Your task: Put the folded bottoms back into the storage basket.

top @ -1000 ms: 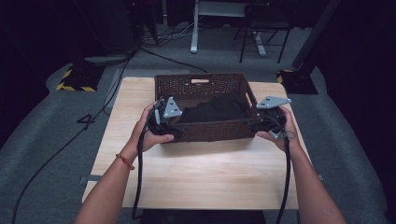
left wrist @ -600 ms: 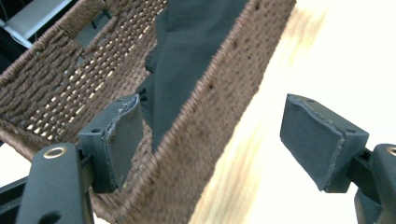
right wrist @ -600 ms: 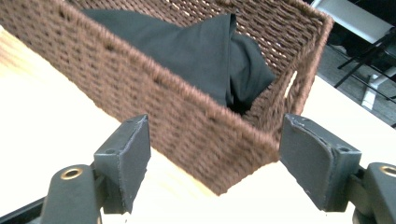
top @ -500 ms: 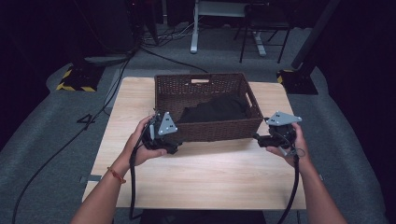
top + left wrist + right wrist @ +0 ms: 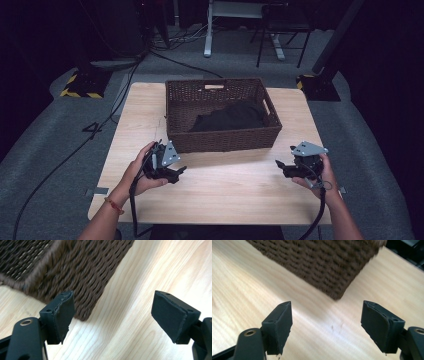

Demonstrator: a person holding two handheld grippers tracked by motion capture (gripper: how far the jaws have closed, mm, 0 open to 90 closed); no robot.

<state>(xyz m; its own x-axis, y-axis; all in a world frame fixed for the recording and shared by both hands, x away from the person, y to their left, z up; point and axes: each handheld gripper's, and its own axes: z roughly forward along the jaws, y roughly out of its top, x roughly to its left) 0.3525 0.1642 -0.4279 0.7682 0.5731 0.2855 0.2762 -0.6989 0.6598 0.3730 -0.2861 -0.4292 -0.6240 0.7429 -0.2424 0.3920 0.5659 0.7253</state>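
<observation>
Basket (image 5: 222, 116) stands at the far middle of the surface (image 5: 225, 190), dark cloth (image 5: 232, 117) inside. Before its near corners I hold my left tongs (image 5: 176, 171) and right tongs (image 5: 281, 166), both wide open and empty; a careless reach could push the basket.

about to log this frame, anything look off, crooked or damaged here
Nothing serious. The basket sits upright and square on the table, with dark cloth bunched inside. Only small wear: the left gripper has frayed pad edges on its fingers. Both grippers are open, holding nothing.
</observation>
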